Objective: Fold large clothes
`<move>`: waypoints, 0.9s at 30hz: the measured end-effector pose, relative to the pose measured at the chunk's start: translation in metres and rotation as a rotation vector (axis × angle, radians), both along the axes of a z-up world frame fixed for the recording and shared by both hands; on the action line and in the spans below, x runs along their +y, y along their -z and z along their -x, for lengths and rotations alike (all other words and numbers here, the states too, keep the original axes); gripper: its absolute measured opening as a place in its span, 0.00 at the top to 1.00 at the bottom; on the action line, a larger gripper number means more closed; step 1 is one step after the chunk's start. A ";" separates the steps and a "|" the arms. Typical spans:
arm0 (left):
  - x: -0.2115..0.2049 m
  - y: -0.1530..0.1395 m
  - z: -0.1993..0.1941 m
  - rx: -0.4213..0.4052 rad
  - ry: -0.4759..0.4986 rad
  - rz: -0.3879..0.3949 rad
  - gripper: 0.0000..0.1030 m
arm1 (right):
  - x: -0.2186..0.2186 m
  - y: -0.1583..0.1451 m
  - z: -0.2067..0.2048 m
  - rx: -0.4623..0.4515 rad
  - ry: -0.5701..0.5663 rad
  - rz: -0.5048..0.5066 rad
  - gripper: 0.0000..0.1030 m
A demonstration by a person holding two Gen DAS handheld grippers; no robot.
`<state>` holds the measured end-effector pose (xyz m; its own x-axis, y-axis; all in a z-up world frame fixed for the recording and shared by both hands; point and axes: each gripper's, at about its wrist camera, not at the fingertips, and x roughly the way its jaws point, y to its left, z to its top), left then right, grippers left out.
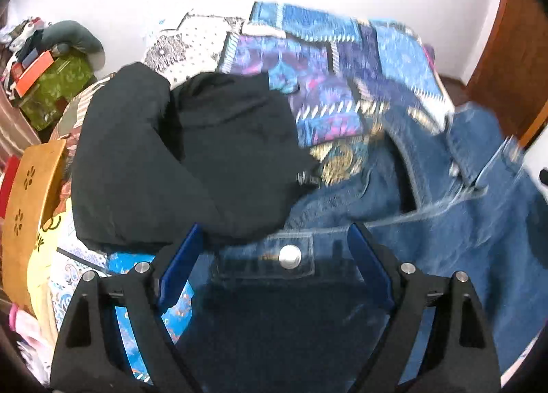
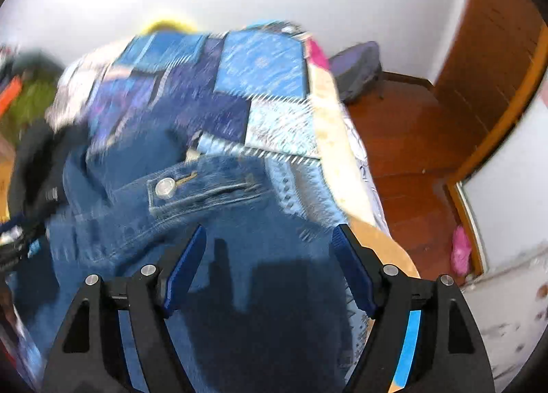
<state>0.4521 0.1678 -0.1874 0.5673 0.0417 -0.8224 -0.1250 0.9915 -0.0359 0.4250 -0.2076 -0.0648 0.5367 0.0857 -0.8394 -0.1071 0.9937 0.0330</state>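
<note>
Left wrist view. The left hand-held gripper [image 1: 275,242] is pitched steeply down over a bed. Its blue fingers [image 1: 179,263] are spread wide, with nothing pinched; the last widening has all but levelled off. Between the fingers, a denim garment [image 1: 428,222] is seen, its tab with a metal snap button [image 1: 290,255] lying just ahead of the tips. Whether the tips touch the cloth cannot be told. The denim is spread over the right half of a blue patchwork bedspread [image 1: 342,61]. A black garment [image 1: 178,153] is heaped to the left, its edge overlapping the denim. A green box [image 1: 58,85] and a wooden cut-out panel [image 1: 30,194] are noted at the far left.

Right wrist view, heavily blurred. The right hand-held gripper [image 2: 270,239] is likewise angled steeply down. Its fingers [image 2: 186,266] are parted, a little less widely than the left pair, and the jaws are not fully settled. Nothing is clamped between them. The denim garment [image 2: 205,208] lies beneath and ahead, a snap button [image 2: 165,187] visible on a band. The bedspread [image 2: 260,67] is seen beyond, and a wooden floor [image 2: 411,139] to the right.
</note>
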 end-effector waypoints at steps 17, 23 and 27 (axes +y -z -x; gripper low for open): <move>-0.035 0.042 0.078 0.167 0.133 0.075 0.16 | 0.065 0.041 0.090 0.109 -0.270 0.109 0.29; -0.030 0.046 0.109 0.095 0.123 0.065 0.15 | 0.041 0.038 0.119 0.028 -0.240 0.090 0.29; -0.026 0.043 0.122 0.079 0.105 0.061 0.15 | 0.020 0.036 0.128 0.020 -0.213 0.081 0.29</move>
